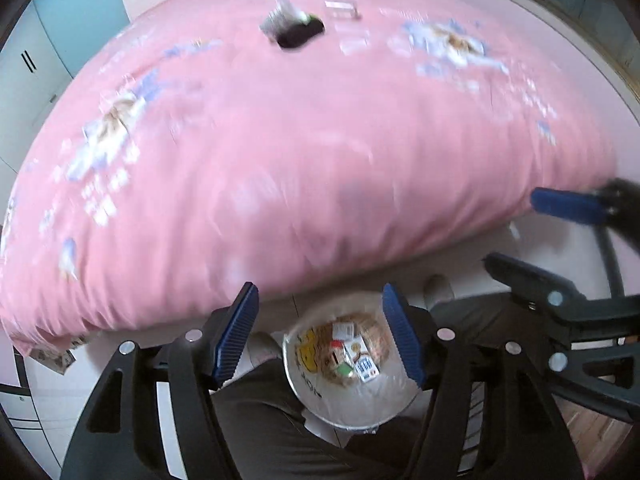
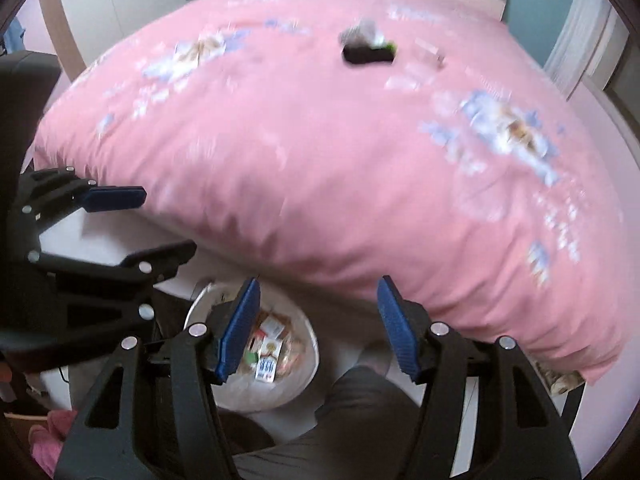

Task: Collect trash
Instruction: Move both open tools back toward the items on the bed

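Down on the floor by the bed (image 1: 280,168), the trash bin (image 1: 348,408) already has small boxes (image 1: 356,356) inside. Both the left gripper (image 1: 320,336) and right gripper (image 2: 316,328) have fingers spread, holding nothing. More trash (image 2: 368,46) sits on the pink bedspread.

A bed (image 1: 304,152) fills the upper and middle frame in both views. Near its top centre lie a box (image 1: 302,34) and scattered wrappers (image 1: 346,10). Below the bed's near edge, bottom centre, a bin (image 1: 320,408) stands on the floor, small cartons (image 1: 358,356) lying in it.
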Available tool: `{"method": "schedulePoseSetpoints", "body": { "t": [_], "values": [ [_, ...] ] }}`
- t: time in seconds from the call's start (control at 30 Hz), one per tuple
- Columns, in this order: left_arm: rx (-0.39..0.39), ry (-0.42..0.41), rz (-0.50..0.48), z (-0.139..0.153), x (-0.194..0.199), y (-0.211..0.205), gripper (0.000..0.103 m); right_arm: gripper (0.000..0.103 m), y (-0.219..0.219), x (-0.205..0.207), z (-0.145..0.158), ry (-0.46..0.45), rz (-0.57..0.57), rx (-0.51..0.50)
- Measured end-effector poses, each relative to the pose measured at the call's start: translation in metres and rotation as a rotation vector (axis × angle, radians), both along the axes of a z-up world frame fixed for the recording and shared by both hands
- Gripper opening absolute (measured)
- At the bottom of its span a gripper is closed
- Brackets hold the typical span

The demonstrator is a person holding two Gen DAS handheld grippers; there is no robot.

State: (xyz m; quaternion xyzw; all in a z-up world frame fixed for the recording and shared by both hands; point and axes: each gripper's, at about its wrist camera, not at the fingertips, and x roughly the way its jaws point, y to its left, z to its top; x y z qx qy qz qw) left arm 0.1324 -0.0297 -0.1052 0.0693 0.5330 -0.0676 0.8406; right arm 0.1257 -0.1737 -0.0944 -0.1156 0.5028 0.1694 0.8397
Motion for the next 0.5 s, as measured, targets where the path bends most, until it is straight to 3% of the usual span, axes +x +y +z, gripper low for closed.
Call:
{"method": "schedulePoseSetpoints", "body": {
  "t": [0.23, 0.5],
  "values": [
    [0.008, -0.064, 0.03, 0.047, 0.048, 0.008, 0.071, 0.062, -0.023, 0.038, 0.05, -0.072, -0.034, 0.027],
    [0.003, -0.078, 0.049, 0.068, 0.112, 0.007, 0.072, 0.068, -0.039, 0.09, 0.095, -0.158, -0.052, -0.014]
  ]
}}
